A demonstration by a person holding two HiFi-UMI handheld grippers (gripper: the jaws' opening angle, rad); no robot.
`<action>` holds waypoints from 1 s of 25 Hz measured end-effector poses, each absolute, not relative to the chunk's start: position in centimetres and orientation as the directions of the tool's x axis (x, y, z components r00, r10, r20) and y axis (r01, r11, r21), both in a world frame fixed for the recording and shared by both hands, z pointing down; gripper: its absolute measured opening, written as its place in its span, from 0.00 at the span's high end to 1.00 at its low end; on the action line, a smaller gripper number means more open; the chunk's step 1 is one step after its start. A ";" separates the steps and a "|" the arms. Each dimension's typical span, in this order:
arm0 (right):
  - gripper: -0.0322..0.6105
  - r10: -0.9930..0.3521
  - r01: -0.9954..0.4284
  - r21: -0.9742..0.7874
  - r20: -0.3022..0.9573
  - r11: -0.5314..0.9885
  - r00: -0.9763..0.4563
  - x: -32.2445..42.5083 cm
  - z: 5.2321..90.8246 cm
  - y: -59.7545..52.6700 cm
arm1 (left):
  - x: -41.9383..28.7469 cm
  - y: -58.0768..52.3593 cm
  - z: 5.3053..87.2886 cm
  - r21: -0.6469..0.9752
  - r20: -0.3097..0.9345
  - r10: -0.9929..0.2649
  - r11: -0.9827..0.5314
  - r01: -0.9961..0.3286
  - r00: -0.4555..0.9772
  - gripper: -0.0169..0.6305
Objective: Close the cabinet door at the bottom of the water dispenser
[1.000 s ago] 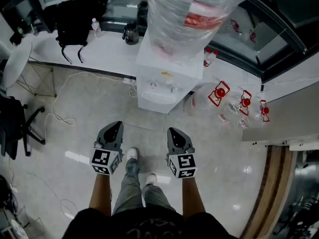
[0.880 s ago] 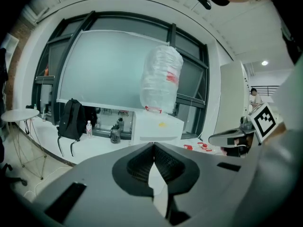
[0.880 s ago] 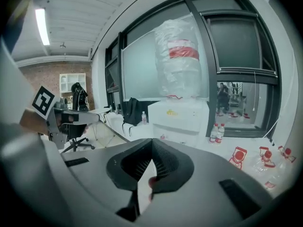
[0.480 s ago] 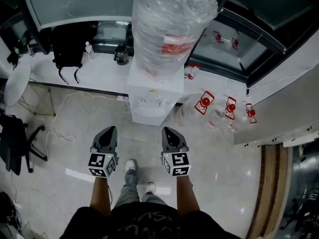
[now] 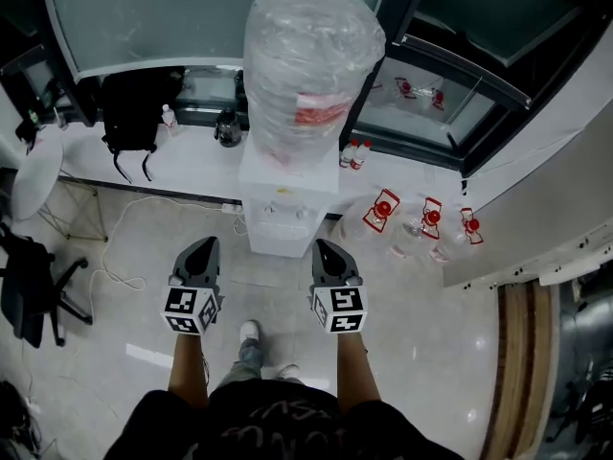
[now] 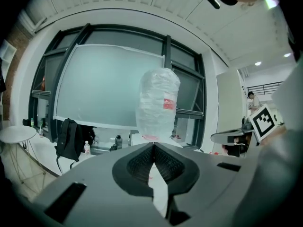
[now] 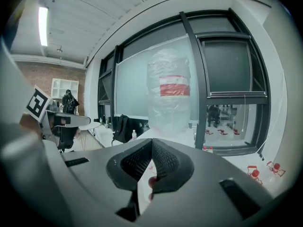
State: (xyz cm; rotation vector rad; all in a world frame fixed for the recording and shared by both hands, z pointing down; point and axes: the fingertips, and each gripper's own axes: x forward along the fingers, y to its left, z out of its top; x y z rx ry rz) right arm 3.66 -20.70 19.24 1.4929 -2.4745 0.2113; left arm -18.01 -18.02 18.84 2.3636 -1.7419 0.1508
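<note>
A white water dispenser [image 5: 280,195] stands against the counter, carrying a large bottle wrapped in clear plastic [image 5: 308,65]. From above, its bottom cabinet door is hidden. My left gripper [image 5: 204,248] and right gripper [image 5: 324,249] are held side by side over the floor, a short way in front of the dispenser and touching nothing. Both are shut with nothing between the jaws. In the left gripper view the left gripper [image 6: 154,145] points at the wrapped bottle [image 6: 158,103]. In the right gripper view the right gripper [image 7: 152,142] points at the same bottle [image 7: 169,96].
Three spare water bottles with red caps [image 5: 421,224] lie on the floor right of the dispenser. A black backpack [image 5: 129,113] and a kettle [image 5: 227,127] sit on the white counter [image 5: 192,166]. An office chair [image 5: 24,290] and loose cables [image 5: 124,247] are at the left.
The head view has swung so the dispenser sits further left, centred ahead of the grippers, and looks smaller. Both grippers stay shut and side by side, a little further apart.
</note>
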 end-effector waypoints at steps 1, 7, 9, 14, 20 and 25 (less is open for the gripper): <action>0.93 -0.850 -0.885 0.002 0.277 0.466 -0.447 3.8 18.9 -20.4 | -17.9 -17.8 18.5 0.102 0.195 -0.934 -0.283 -0.954 0.298 0.95; 0.93 -0.856 -0.888 0.019 0.274 0.460 -0.438 5.6 18.1 -18.7 | -16.4 -16.4 17.2 0.097 0.180 -0.936 -0.290 -0.952 0.303 0.95; 0.93 -0.866 -0.894 0.039 0.271 0.445 -0.420 6.9 17.7 -18.0 | -15.9 -15.7 16.9 0.094 0.175 -0.936 -0.293 -0.952 0.305 0.95; 0.93 -0.878 -0.901 0.057 0.256 0.431 -0.404 8.8 16.8 -15.8 | -15.0 -13.6 16.0 0.082 0.161 -0.937 -0.300 -0.950 0.310 0.95; 0.93 -0.872 -0.893 0.054 0.249 0.448 -0.422 8.7 16.5 -12.7 | -13.9 -10.9 14.8 0.061 0.149 -0.937 -0.312 -0.948 0.318 0.95; 0.93 -0.870 -0.889 0.058 0.241 0.455 -0.430 8.8 16.1 -10.7 | -13.2 -8.7 14.0 0.042 0.143 -0.936 -0.319 -0.947 0.321 0.95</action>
